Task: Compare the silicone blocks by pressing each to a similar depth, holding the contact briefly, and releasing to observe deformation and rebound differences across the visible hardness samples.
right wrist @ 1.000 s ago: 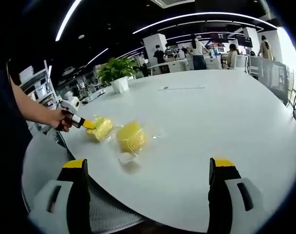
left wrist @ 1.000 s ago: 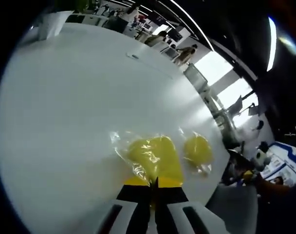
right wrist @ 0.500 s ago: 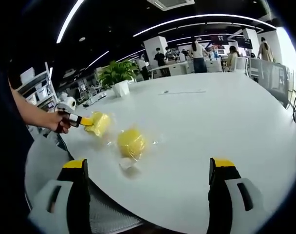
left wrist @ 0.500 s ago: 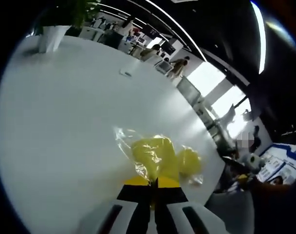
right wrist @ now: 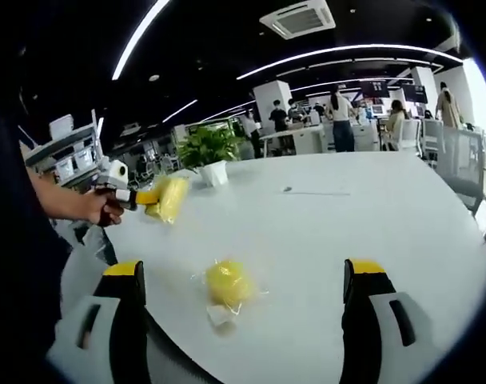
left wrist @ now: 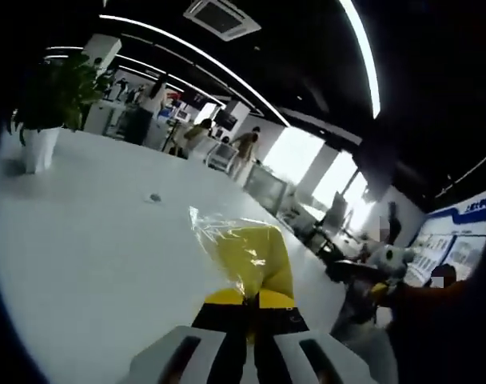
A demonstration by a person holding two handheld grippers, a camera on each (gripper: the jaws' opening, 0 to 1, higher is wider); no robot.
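Bagged block (right wrist: 229,282) on table (right wrist: 363,208); plant (right wrist: 209,150) behind.

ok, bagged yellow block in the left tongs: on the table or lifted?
Lifted. The left tongs hold the bagged yellow block clear above the table.

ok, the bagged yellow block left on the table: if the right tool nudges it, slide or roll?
The bagged yellow block looks rounded, so it may roll a little. Its loose clear wrap would likely crinkle and drag on the smooth white table. It probably weighs little.

We see a large white table (right wrist: 371,232) in an open office, a potted plant (right wrist: 209,150) near its far edge. Strip lights (right wrist: 347,52) cross the dark ceiling; bright windows (left wrist: 303,156) stand behind distant desks.
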